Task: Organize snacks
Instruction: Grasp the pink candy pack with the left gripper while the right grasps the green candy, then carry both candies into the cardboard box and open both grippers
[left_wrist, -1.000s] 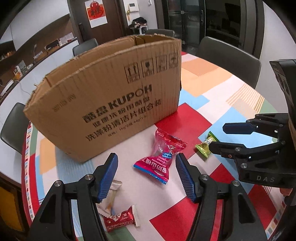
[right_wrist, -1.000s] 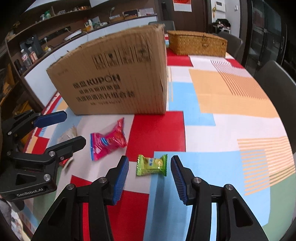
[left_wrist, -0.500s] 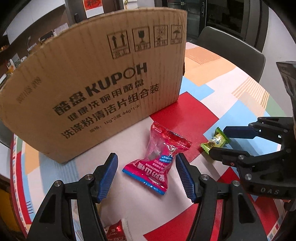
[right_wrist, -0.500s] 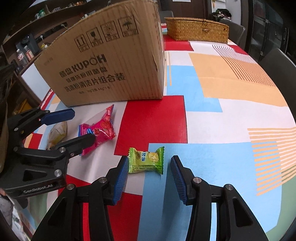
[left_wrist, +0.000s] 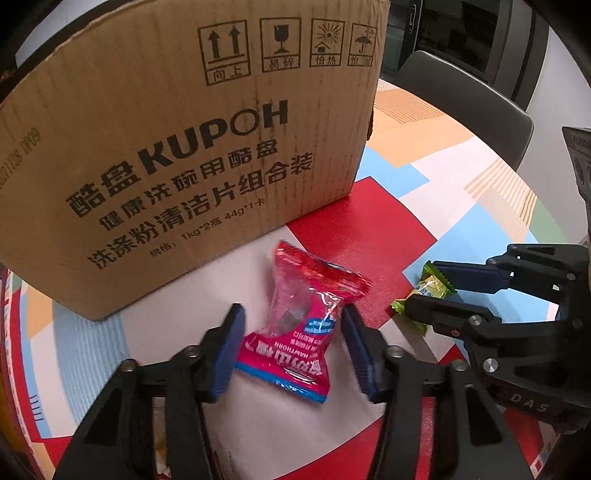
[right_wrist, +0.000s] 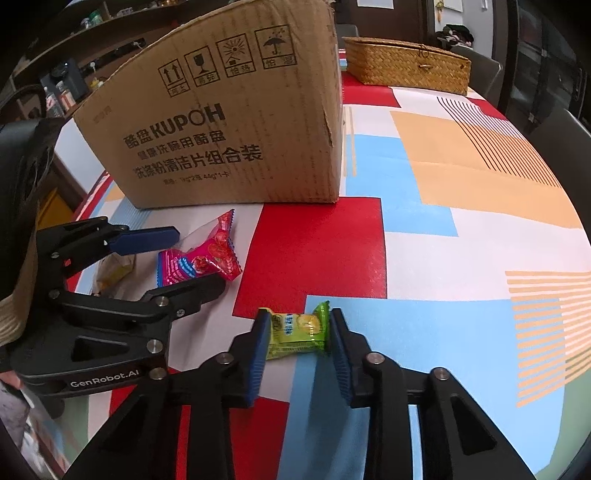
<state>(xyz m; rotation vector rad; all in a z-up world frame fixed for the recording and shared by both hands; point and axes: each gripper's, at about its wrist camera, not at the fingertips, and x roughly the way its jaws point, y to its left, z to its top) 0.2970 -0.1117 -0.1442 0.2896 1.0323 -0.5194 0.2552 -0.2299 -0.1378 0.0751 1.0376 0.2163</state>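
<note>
- Left tool (left_wrist: 291, 338): released, straddling the red snack (left_wrist: 301, 328) on the tabletop (right_wrist: 461, 254); closing off-centre could crumple it.
- Right tool (right_wrist: 297, 345): released around the green snack (right_wrist: 298, 331); the slick wrapper may slip when you clench.

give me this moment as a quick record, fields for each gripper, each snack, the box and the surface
left gripper: open, fingers either side of the red snack packet
right gripper: open, fingers either side of the green snack packet
red snack packet: lying flat on the tablecloth
green snack packet: lying flat, on a red and blue patch
cardboard box: upright behind both packets, KUPOH print facing the cameras
tablecloth: colourful blocks
wicker basket: far side, lid on
</note>
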